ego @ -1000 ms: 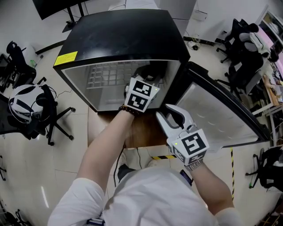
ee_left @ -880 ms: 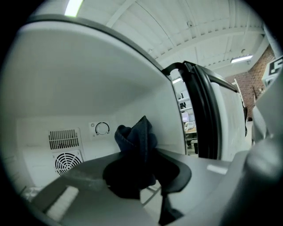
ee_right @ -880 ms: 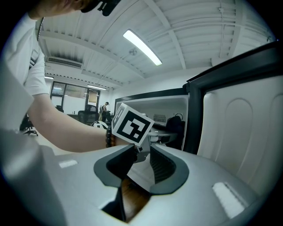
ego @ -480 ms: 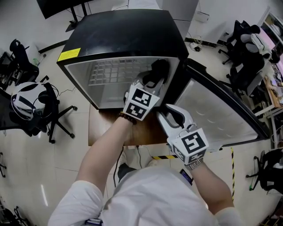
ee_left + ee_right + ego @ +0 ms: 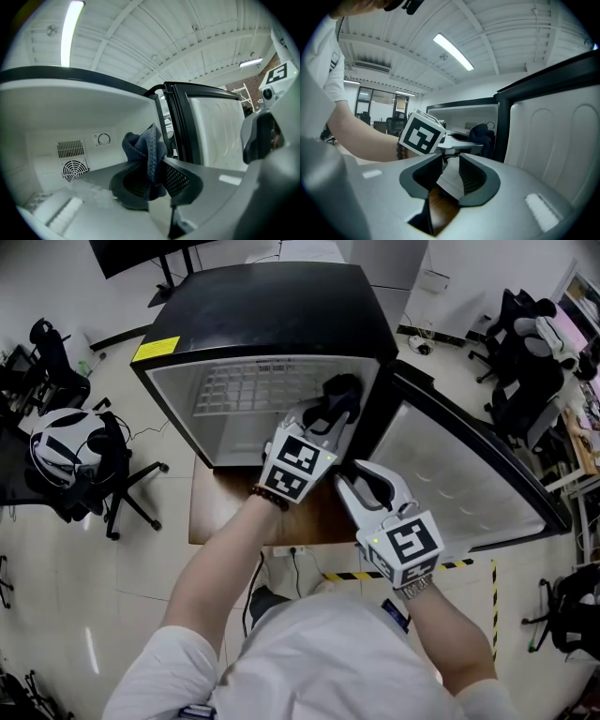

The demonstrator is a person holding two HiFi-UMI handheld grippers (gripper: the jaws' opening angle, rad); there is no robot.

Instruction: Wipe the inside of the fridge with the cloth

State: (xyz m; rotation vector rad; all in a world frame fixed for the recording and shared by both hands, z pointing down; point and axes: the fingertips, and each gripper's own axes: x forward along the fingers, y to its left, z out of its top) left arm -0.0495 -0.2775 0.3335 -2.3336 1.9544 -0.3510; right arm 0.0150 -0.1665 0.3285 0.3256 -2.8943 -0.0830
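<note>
Step in hand: the wipe itself, I judge. My left gripper [image 5: 328, 413] is at the mouth of the open fridge [image 5: 272, 315], at its right end by the hinge side.
Left fingers: nearly closed and clamped on the cloth [image 5: 146, 152], a dark blue bunch that stands up from between them.
Cloth: at the right of the fridge opening, just beside the door frame. I cannot tell whether it presses on a wall.
Right fingers: my right gripper [image 5: 449, 180] has them partly apart with nothing between. It hangs outside the fridge, near the open door [image 5: 459, 474] and above the wooden bench [image 5: 220, 507].
Inside: white walls, a fan grille [image 5: 74, 169] and a dial [image 5: 103, 138] on the far wall, and a wire shelf [image 5: 248, 390] to the left, all unwiped as far as I can judge.
Next move: push the cloth flat against the right wall or the floor and sweep left. That calls for a firm grip and clearance under the wire shelf.
Right side's part: stay clear of the left arm's path, with the door wide.
</note>
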